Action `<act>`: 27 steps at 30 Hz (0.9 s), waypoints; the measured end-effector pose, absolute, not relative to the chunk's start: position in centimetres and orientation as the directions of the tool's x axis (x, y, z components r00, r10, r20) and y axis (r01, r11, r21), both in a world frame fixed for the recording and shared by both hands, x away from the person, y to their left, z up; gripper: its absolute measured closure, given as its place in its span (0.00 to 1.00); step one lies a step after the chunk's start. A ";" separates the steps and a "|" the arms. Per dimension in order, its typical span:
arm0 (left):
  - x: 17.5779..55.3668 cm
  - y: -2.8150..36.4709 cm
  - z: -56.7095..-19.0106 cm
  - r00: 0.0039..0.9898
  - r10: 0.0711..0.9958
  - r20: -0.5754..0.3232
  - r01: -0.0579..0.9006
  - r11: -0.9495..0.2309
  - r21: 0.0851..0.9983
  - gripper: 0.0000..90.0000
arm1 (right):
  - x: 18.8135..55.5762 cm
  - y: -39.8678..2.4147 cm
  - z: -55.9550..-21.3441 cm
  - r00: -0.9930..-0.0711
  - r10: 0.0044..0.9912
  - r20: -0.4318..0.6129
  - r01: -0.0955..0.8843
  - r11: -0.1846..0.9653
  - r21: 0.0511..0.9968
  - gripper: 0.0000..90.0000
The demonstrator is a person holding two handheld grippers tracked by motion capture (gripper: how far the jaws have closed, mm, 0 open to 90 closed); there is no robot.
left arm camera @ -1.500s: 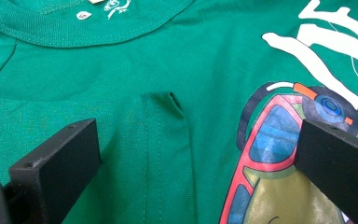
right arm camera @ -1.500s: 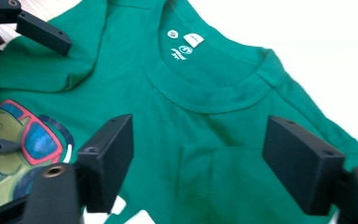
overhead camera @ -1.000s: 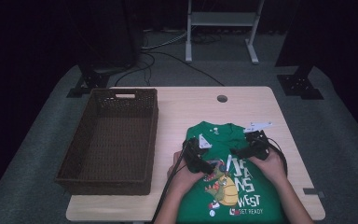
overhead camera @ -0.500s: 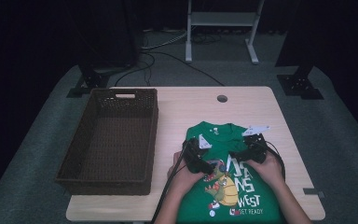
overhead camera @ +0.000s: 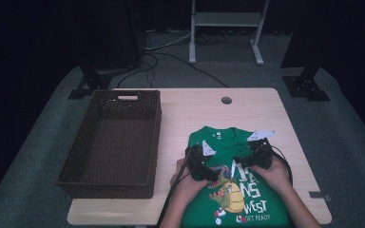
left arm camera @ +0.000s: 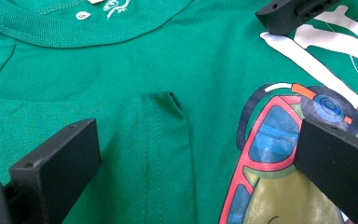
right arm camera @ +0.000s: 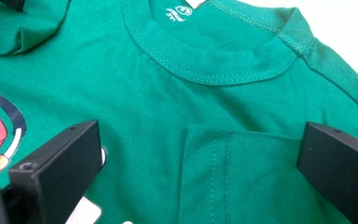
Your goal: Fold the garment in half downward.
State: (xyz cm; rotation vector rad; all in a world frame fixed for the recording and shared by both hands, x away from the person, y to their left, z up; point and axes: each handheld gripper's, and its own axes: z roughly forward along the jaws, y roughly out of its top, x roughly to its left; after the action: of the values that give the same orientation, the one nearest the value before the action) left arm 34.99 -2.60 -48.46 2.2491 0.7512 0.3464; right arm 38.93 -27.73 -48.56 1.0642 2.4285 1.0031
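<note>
Green T-shirt (overhead camera: 228,156) spread printed side up on the near right part of the bench (overhead camera: 247,109), hem hanging over the near edge and cut off by the frame, with bare wood open beyond the collar and the brown wicker basket (overhead camera: 111,142) standing apart to its left. Lower print partly hidden under forearms and hands in the high view; sleeve folds (left arm camera: 161,100) (right arm camera: 223,140) seen close up between the jaws in the gripper views. Left gripper (overhead camera: 217,175) and right gripper (overhead camera: 236,162) low over the chest, near each other, jaws of both spread wide and pinching nothing, the cloth lying loose between them.
</note>
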 end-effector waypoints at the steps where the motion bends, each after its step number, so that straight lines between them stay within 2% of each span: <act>1: 34.8 -2.6 -48.5 0.793 0.609 0.022 0.413 -0.564 0.716 0.00 | 38.8 -27.7 -48.6 -0.680 0.733 0.001 0.520 0.482 0.705 0.00; 27: 29.5 -2.6 -48.5 0.788 0.616 0.020 0.419 -0.560 0.715 0.00 | 33.7 -27.7 -48.6 -0.686 0.727 0.002 0.516 0.485 0.706 0.00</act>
State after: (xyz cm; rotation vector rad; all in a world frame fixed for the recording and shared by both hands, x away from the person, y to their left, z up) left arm 29.50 -2.64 -48.52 2.2455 0.7626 0.3479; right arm 33.69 -27.68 -48.62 1.0520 2.4374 1.0079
